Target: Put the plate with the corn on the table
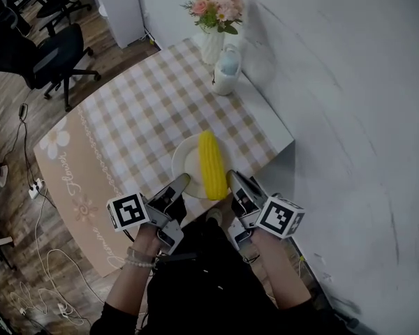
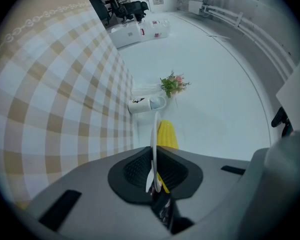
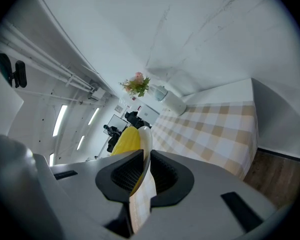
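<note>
Checkered table [image 1: 140, 117] against a white wall [image 1: 349, 82]; the plate [image 1: 188, 160], one corn cob [image 1: 211, 165] lying on it, is at the near edge, with the left gripper [image 1: 181, 183] and right gripper [image 1: 232, 180] each pinched on its rim. Vase [image 1: 213, 44] at the back holds flowers [image 1: 216, 5].

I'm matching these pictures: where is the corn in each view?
Head view: corn lower centre, on the plate.
Left gripper view: corn at centre, right of the plate's rim.
Right gripper view: corn left of centre, beside the plate's rim.
Shared landmark: the flowers, in all three.

Steep overhead, two close-ups; common plate [image 1: 188, 160]
</note>
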`<state>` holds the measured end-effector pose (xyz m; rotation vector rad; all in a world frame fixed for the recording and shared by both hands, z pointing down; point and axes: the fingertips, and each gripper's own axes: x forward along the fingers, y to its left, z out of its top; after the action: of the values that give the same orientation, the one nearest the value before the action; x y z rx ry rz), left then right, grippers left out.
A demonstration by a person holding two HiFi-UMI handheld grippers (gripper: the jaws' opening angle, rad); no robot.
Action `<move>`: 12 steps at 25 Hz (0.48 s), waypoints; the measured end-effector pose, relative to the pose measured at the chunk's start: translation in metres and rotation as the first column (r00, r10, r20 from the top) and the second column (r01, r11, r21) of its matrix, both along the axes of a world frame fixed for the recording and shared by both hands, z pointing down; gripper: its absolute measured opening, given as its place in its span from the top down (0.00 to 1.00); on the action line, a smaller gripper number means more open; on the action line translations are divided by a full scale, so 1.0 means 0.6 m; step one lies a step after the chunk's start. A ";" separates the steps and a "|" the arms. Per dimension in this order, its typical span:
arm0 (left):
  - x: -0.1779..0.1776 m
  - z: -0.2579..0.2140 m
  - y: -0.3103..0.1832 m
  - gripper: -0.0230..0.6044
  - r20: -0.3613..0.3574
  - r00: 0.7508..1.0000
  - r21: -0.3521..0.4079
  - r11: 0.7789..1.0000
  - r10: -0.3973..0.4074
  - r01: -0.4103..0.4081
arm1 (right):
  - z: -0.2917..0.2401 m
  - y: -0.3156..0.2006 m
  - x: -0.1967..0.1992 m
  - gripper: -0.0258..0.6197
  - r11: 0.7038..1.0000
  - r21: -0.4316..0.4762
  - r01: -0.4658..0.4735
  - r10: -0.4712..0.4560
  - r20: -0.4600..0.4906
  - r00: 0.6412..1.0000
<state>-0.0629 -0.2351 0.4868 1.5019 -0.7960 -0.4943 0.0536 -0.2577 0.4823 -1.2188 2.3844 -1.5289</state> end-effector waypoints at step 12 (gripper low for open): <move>0.004 0.094 -0.027 0.93 0.112 0.993 -0.016 1.000 -0.023 0.025 | 0.095 -0.025 0.003 0.85 0.994 -0.090 0.058 -0.061 -0.027 0.998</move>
<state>-0.0604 -0.2511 0.5434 1.5158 -0.9046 -0.4234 0.0554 -0.2726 0.5391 -1.2057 2.4163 -1.6635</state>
